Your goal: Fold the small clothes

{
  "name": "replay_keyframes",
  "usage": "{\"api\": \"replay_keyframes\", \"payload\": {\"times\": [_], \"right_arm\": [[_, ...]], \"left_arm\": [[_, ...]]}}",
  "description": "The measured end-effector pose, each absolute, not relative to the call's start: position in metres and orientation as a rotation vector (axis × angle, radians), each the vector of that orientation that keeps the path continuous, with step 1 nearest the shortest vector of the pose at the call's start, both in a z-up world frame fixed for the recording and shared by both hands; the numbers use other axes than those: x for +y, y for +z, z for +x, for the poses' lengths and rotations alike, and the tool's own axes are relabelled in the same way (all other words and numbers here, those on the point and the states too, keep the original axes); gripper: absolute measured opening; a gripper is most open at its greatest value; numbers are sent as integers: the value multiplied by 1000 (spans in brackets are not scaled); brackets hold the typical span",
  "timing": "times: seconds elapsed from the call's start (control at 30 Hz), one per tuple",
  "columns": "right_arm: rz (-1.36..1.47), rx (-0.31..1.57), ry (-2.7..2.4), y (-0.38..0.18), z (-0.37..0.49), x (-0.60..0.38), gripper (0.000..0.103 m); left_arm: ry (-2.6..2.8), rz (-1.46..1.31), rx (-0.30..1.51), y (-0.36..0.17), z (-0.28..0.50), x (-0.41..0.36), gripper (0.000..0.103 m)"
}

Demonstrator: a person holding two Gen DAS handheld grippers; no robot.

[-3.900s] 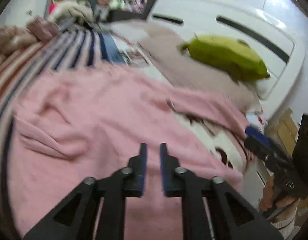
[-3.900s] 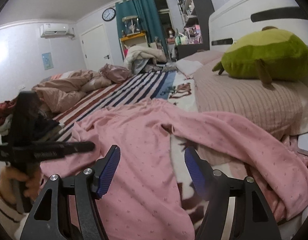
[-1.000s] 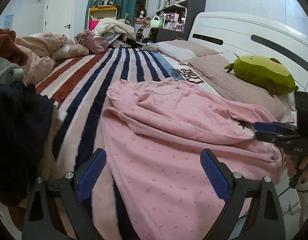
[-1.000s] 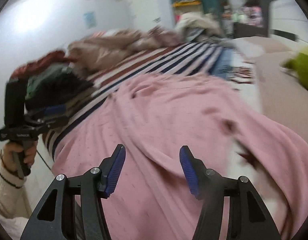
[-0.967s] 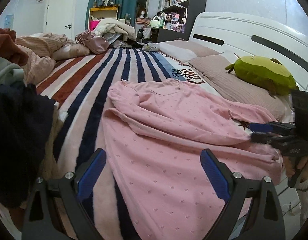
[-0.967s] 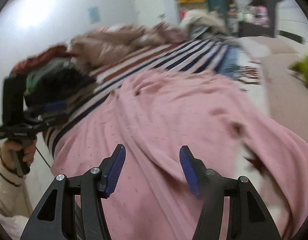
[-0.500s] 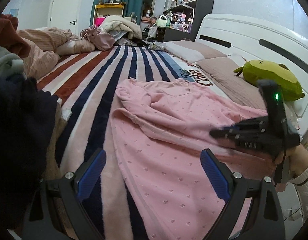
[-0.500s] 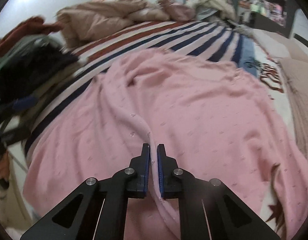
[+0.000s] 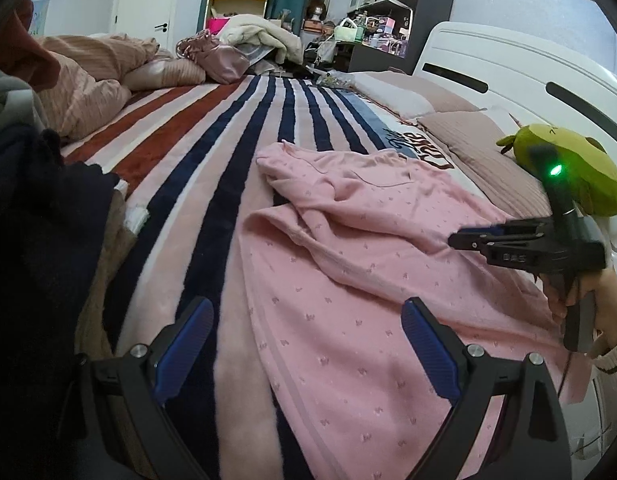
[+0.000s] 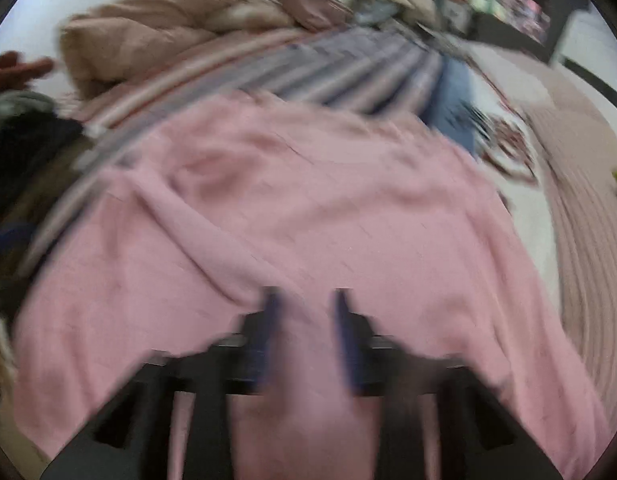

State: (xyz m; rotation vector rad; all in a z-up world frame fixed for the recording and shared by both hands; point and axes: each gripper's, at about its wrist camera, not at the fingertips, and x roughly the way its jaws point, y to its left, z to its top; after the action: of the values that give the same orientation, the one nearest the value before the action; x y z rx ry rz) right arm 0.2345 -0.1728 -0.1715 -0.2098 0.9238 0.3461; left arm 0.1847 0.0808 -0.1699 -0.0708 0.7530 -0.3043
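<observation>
**Pink garment spread on bed; right tool over its near fold**

The garment (image 9: 348, 248) lies rumpled across the striped blanket (image 9: 212, 168), its near hem reaching the bed edge. Left tool (image 9: 304, 344) hovers above that hem with jaws spread wide, holding nothing. Right tool (image 10: 304, 312) sits low over a raised fold of the garment (view badly blurred); its jaws show a narrow gap with pink cloth between, but whether they grip it cannot be told. A green plush (image 9: 580, 168) rests by the headboard.
</observation>
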Motion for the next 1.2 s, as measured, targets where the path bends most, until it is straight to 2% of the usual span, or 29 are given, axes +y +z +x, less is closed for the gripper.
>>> {"api": "replay_keyframes", "payload": {"times": [0.13, 0.3, 0.33, 0.37, 0.43, 0.5, 0.77, 0.8, 0.87, 0.9, 0.97, 1.1, 1.2], "right_arm": [[-250, 888, 532, -157, 245, -123, 51], [-378, 892, 639, -174, 264, -72, 48], [-407, 897, 643, -179, 267, -65, 37], [-448, 901, 629, -184, 273, -58, 34], [-460, 888, 602, -188, 282, -56, 13], [-410, 884, 591, -186, 298, -61, 5], [-169, 936, 489, -187, 355, -111, 5], [-128, 954, 490, -189, 359, -119, 6], [-102, 978, 469, -192, 365, -133, 16], [-119, 983, 449, -192, 366, -137, 22], [-137, 984, 450, -188, 365, -143, 22], [-174, 1009, 425, -181, 363, -152, 22], [-214, 1017, 390, -184, 364, -155, 22]], "left_arm": [[-278, -39, 750, -168, 199, 77, 94], [-270, -48, 768, -170, 216, 76, 94], [-263, -47, 772, -171, 217, 76, 94], [-252, -43, 776, -173, 219, 77, 93], [-258, -49, 786, -175, 222, 78, 93], [-248, -45, 791, -177, 223, 77, 93], [-253, -38, 815, -181, 233, 74, 93], [-256, -36, 818, -182, 235, 73, 93], [-266, -21, 824, -183, 240, 68, 92], [-268, -12, 825, -183, 243, 66, 90], [-275, 20, 832, -181, 253, 60, 78], [-275, 86, 841, -181, 284, 45, 67], [-272, 113, 870, -186, 312, 37, 49]]}}
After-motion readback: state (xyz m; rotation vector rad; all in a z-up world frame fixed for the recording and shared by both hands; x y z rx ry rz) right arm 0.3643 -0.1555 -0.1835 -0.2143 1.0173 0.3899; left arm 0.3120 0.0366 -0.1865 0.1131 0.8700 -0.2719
